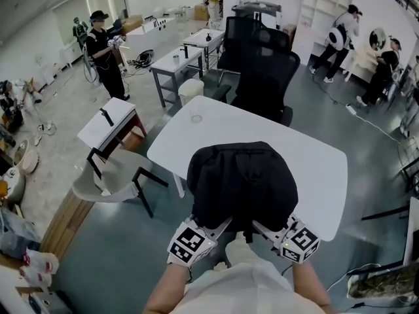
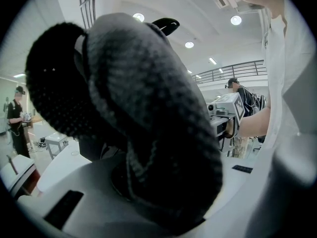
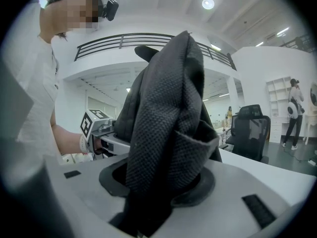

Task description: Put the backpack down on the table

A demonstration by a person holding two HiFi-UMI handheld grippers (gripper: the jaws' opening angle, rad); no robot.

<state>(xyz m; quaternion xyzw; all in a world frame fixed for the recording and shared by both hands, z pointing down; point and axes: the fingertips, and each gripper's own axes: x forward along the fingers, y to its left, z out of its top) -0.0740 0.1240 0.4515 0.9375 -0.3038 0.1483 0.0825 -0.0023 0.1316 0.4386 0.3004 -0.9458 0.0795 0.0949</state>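
Left gripper (image 1: 217,227) bites a thick padded part of the backpack (image 1: 241,182), jaws fairly close together. Right gripper (image 1: 267,227) clamps a bunched fold of the same black fabric, jaws wider apart. I hold the backpack between them over the near edge of the table (image 1: 196,133). Its length runs away from me across the top, gripped end nearest me. Whether it rests on the table I cannot tell.

Backpack (image 1: 241,182) above table (image 1: 190,142) near edge, chair (image 1: 265,77) beyond
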